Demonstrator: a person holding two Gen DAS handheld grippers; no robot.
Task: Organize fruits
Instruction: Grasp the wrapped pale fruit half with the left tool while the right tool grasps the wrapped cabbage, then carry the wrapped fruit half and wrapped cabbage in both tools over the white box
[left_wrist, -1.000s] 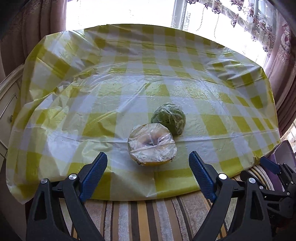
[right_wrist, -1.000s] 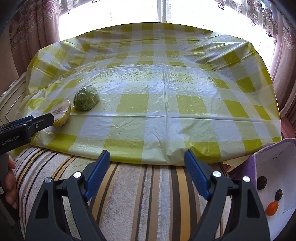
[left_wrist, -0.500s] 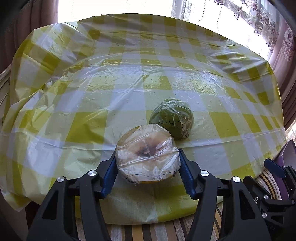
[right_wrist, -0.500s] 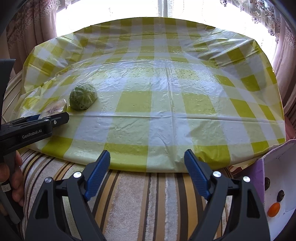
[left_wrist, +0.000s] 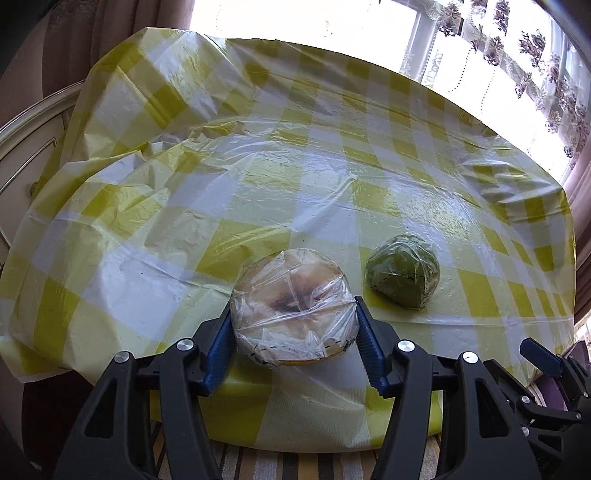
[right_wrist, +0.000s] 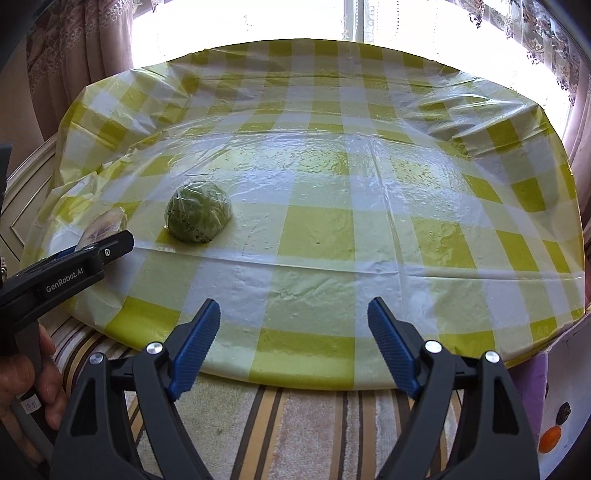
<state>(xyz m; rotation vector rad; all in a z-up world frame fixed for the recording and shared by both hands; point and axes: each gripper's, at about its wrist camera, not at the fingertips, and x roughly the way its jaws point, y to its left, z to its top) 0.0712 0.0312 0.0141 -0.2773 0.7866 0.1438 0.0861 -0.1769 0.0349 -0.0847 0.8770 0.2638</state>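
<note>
A cut half fruit wrapped in cling film, pale flesh up and yellow rind below, sits near the table's front edge. My left gripper is shut on it, a blue pad pressing each side. From the right wrist view only its edge shows behind the left gripper. A green wrapped fruit lies just right of it, also seen in the right wrist view. My right gripper is open and empty over the front edge, well right of both fruits.
The table carries a yellow-and-white checked plastic cloth. A striped cloth lies below the front edge. A purple-and-white box with small fruits stands at the lower right. Curtains and a bright window are behind.
My left gripper moved forward around the wrapped half fruit and shut on it. The view tilted so the green fruit sits further right. The right gripper moved slightly forward, still open.
</note>
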